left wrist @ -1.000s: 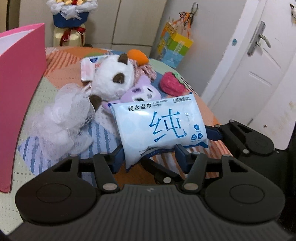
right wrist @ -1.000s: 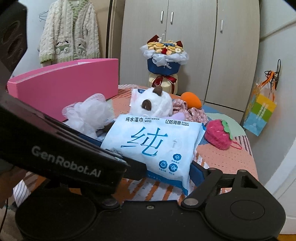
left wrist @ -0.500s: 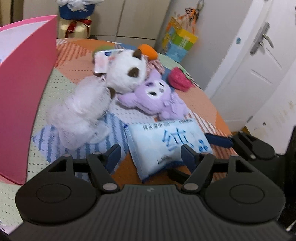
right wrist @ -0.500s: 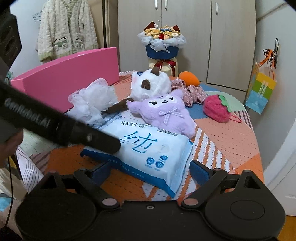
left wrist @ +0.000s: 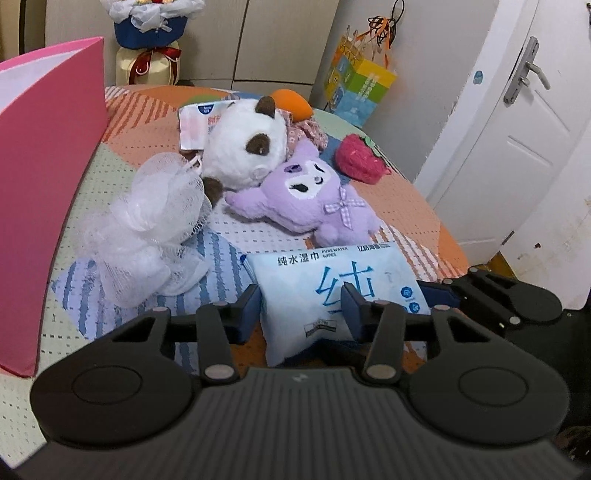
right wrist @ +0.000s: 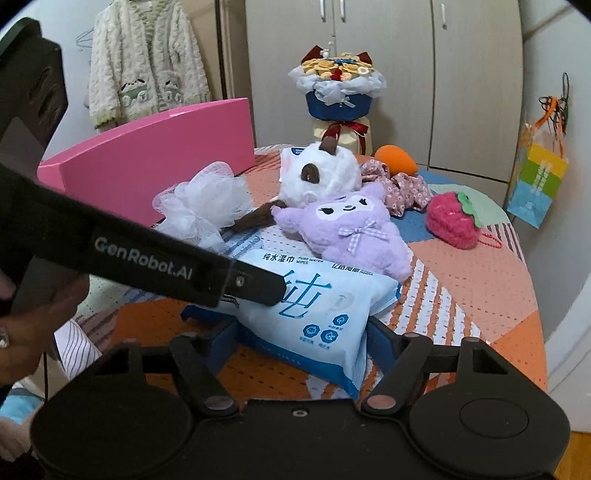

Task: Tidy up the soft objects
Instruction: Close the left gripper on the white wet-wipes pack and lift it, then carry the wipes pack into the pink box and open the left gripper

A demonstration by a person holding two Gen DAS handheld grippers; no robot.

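A pale blue wipes pack (left wrist: 332,273) (right wrist: 317,306) lies on the patchwork table cloth (left wrist: 406,192) at the near edge. My left gripper (left wrist: 299,310) is closing on the pack's left end, and its pads pinch that end narrower. One of its fingers (right wrist: 258,288) lies across the top of the pack. My right gripper (right wrist: 301,341) is closing too, with its pads against the pack's two long sides. Behind the pack lie a purple plush (left wrist: 314,199), a white panda plush (left wrist: 243,147) and a white mesh bath puff (left wrist: 159,214).
A tall pink box (left wrist: 44,166) stands along the left. Further back lie a red knitted strawberry (left wrist: 360,158), an orange soft toy (left wrist: 291,103), a floral cloth (left wrist: 306,129) and a small tissue pack (left wrist: 195,125). A bouquet (left wrist: 147,33) stands at the far end, beside cupboard doors.
A second ago both grippers held the pack up off the table. It then came down onto the cloth with both jaws wide. Now both have closed in on it again.
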